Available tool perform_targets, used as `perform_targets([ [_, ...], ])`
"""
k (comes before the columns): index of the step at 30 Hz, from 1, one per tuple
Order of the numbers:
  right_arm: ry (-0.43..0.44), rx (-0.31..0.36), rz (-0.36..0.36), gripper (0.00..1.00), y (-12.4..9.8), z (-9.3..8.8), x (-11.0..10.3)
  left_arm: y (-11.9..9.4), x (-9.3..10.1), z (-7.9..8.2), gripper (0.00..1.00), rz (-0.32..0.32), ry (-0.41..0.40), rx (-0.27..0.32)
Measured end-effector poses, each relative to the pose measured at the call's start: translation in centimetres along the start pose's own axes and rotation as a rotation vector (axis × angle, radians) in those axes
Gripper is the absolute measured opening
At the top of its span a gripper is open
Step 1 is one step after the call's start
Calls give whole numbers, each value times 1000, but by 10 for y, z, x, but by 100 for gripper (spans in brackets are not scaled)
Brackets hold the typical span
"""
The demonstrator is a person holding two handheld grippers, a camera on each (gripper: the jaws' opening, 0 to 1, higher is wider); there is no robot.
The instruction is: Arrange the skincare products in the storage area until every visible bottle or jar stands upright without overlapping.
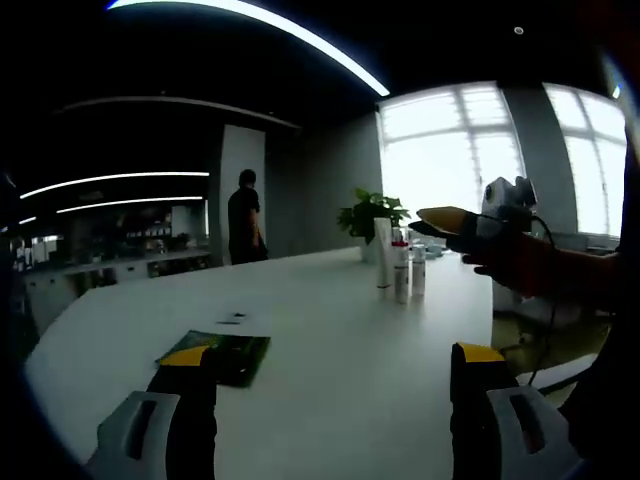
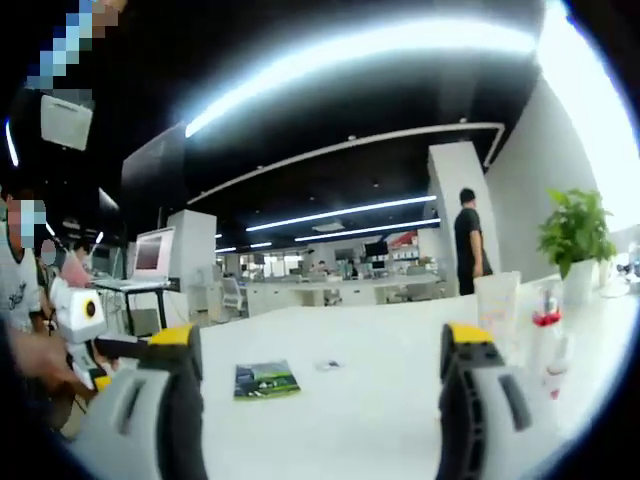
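Left gripper view: the left gripper [image 1: 335, 385] hangs low over a white surface [image 1: 330, 330], its two yellow-tipped fingers [image 1: 190, 360] spread wide apart with nothing between them. Just beyond the left finger lies one green booklet [image 1: 222, 352], flat on the surface. Farther off, near the far edge, stands a small cluster of bottles [image 1: 402, 268]: one tall white tube and at least two shorter bottles are upright and close together; more may be behind them, but they are too small to count. One potted plant [image 1: 370, 212] stands right behind the cluster. The right gripper [image 1: 445, 220] comes in from the right, held in a hand [image 1: 520, 262] above the surface and just beside the bottles; I cannot tell how its fingers stand here. One person [image 1: 244, 218] stands in the background by a pillar, before bright windows [image 1: 470, 150].

Right gripper view: the right gripper's two fingers [image 2: 470, 365] are parted wide and hold nothing. Between them, farther out on the surface, lies the booklet. At the right stand the white tube [image 2: 497, 305] and one red-capped bottle [image 2: 545, 335], upright, next to each other, with the plant and the standing person behind. At the left edge the left gripper [image 2: 135, 345] shows, held by a hand. One laptop [image 2: 148, 255] sits on a stand behind it.
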State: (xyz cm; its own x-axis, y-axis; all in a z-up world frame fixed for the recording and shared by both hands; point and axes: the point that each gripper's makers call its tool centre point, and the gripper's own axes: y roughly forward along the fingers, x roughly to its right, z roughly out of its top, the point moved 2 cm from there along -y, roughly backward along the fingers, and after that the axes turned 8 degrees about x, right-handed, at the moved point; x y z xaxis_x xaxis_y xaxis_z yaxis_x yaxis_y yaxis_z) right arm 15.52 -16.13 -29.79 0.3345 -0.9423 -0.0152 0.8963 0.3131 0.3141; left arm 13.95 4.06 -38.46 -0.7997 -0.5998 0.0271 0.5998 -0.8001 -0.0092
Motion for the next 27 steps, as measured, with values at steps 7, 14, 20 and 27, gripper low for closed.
perform_targets([
  [7, 29, -30, 33, 100, 17, -16, -5, 5, -8, -2, 99, 16, -6, -14],
  [14, 38, -54, 61, 100, 34, -28, -14, 12, -17, -1, 99, 20, -7, -16],
  [20, 47, -73, 84, 100, 48, -38, -13, 16, -23, -2, 99, 23, -5, -26],
  [27, 60, -102, 104, 99, 61, -52, -13, 19, -31, -5, 99, 30, -11, -39],
])
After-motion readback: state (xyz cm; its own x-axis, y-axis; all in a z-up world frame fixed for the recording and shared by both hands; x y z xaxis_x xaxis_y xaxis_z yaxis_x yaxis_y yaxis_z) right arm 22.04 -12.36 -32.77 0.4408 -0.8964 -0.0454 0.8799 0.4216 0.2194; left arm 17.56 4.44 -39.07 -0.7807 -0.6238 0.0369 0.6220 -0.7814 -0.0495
